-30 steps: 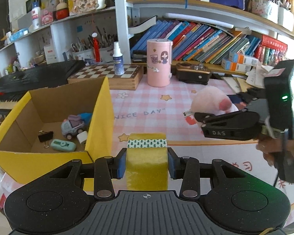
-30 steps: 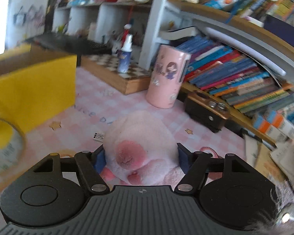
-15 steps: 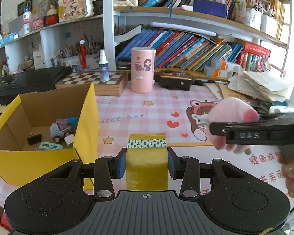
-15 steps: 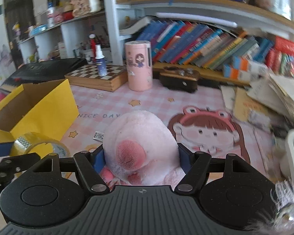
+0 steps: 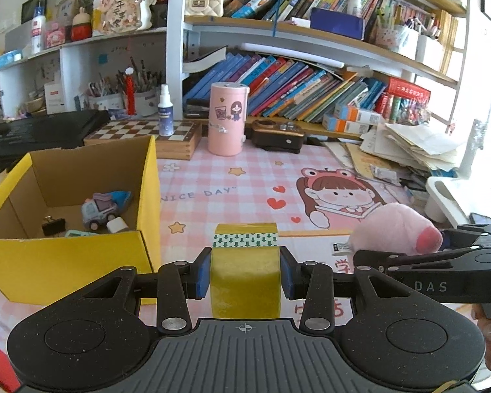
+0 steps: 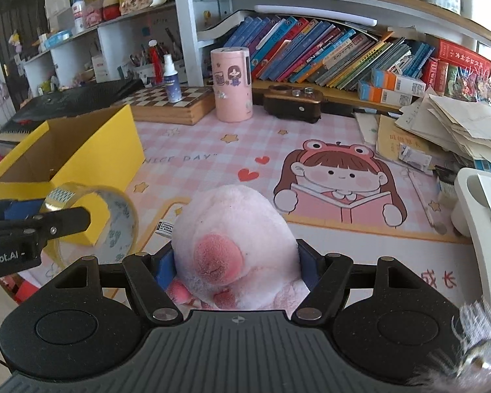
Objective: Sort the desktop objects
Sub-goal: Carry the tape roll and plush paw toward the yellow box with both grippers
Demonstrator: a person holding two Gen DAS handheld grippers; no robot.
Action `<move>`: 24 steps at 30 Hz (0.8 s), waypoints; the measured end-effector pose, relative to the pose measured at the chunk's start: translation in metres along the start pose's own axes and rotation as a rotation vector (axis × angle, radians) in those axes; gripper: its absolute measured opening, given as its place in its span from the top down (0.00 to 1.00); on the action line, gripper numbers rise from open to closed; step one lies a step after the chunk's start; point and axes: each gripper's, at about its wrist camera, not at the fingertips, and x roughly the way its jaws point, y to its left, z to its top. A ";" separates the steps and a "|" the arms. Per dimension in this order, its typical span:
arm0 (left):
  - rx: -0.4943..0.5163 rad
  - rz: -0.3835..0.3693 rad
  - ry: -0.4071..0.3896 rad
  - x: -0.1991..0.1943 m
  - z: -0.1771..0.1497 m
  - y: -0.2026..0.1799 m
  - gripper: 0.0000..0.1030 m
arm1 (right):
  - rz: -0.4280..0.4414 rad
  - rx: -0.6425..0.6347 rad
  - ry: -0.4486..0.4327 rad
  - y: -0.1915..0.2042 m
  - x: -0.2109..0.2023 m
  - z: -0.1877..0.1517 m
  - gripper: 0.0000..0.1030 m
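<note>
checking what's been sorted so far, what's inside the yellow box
In the yellow box, the left wrist view shows a toy truck, a black binder clip, a small white item and a teal thing. The near wall hides the front floor.

Desk's got a pink checkered mat [image 5: 245, 183] with a cartoon girl reading. At the back there's a pink cylinder canister [image 5: 227, 119] beside a wooden chessboard box [image 5: 176, 136], and a little spray bottle [image 5: 165, 111] stands on that. Leaning books [image 5: 298, 88] fill the shelf, messy paper pile [image 5: 409, 150] on the right.
</note>
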 end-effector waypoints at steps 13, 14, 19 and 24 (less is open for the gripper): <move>0.009 -0.051 -0.003 -0.038 -0.026 0.039 0.61 | -0.045 0.003 -0.001 0.060 -0.027 -0.021 0.32; 0.008 -0.052 -0.001 -0.042 -0.029 0.043 0.61 | -0.047 0.004 0.001 0.065 -0.029 -0.023 0.32; -0.001 -0.049 0.018 -0.062 -0.044 0.064 0.61 | -0.042 -0.016 0.014 0.097 -0.041 -0.037 0.32; -0.020 -0.043 0.033 -0.082 -0.058 0.085 0.61 | -0.018 -0.045 0.018 0.129 -0.052 -0.049 0.32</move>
